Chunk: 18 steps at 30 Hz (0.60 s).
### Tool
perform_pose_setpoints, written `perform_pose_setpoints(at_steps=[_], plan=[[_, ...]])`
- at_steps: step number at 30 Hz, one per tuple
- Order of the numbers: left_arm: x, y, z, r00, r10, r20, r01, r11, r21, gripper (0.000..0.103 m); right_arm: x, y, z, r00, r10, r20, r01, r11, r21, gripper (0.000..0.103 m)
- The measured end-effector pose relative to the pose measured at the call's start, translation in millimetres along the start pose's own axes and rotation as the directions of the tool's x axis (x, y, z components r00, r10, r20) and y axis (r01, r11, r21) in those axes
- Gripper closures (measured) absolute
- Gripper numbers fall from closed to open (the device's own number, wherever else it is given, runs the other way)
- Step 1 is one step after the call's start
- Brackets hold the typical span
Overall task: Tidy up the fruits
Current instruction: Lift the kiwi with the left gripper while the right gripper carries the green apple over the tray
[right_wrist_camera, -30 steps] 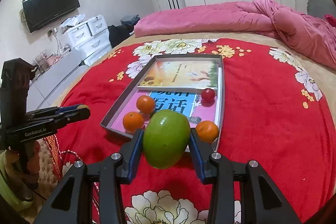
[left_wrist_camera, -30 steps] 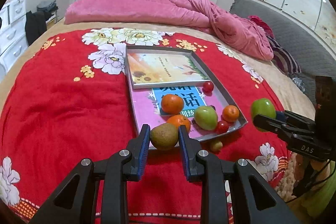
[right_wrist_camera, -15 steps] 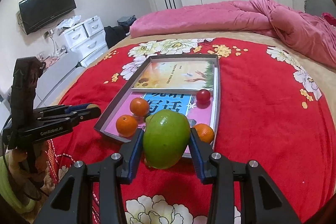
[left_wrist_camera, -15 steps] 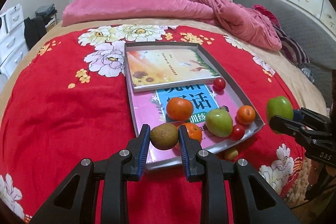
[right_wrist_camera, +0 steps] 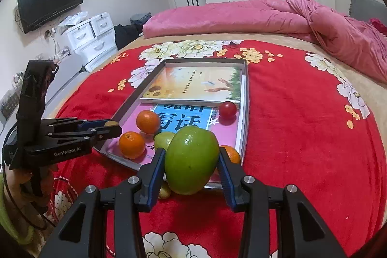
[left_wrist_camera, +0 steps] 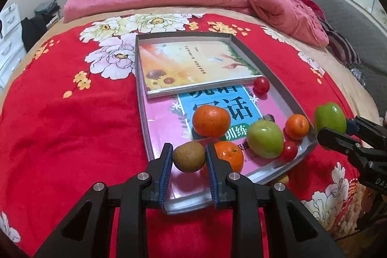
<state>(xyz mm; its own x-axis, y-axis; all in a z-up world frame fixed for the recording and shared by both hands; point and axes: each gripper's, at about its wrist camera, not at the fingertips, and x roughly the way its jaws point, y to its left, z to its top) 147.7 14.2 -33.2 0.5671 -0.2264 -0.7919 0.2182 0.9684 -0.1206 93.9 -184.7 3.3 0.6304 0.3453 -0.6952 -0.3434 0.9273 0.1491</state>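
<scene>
Forward and down comes the left gripper (left_wrist_camera: 189,156) since a second ago, and the brown kiwi-like fruit (left_wrist_camera: 189,156) clamped between its blue pads now hangs over the near corner of the tray (left_wrist_camera: 142,98) rather than short of it over the red blanket (left_wrist_camera: 60,125). Its jaws are as tight as they go, pressed on both sides of that small fruit.

Over on the other side, the right gripper (right_wrist_camera: 192,162) has barely budged. It's closed partway around a big green apple (right_wrist_camera: 191,162), pads flat against its flanks, held just off the tray's near right corner and not yet above it.

So where does the job stand? Already in the tray, sitting on the books: two oranges (left_wrist_camera: 211,121), a smaller orange (left_wrist_camera: 297,126) by the right rim, another green apple (left_wrist_camera: 264,138), a cherry tomato (left_wrist_camera: 261,85) farther back and a second one (left_wrist_camera: 289,150) near the front. That's most of the fruit gathered, by my reckoning.

Left to do: set down the brown fruit, then the green apple. And look — one small yellowish fruit (right_wrist_camera: 164,191) lies on the blanket just outside the tray's front edge, waiting to be fetched.
</scene>
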Motion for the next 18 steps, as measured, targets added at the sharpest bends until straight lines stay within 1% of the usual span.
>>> perform_pose_setpoints(at_steps=[6,12,18], plan=[[2,3,2,1.000,-0.004,-0.001,0.004,1.000,-0.008,0.075,11,0,1,0.999,-0.027,-0.025,0.027,1.000,-0.016,0.060],[7,11,0,1.000,-0.010,-0.023,0.009,0.999,-0.044,0.075,23,3,2,0.998,-0.049,-0.046,0.047,0.998,-0.048,0.060],[9,10,-1,1.000,-0.002,-0.023,0.001,1.000,-0.025,0.075,32,7,1,0.996,-0.077,-0.052,0.072,0.993,-0.089,0.060]])
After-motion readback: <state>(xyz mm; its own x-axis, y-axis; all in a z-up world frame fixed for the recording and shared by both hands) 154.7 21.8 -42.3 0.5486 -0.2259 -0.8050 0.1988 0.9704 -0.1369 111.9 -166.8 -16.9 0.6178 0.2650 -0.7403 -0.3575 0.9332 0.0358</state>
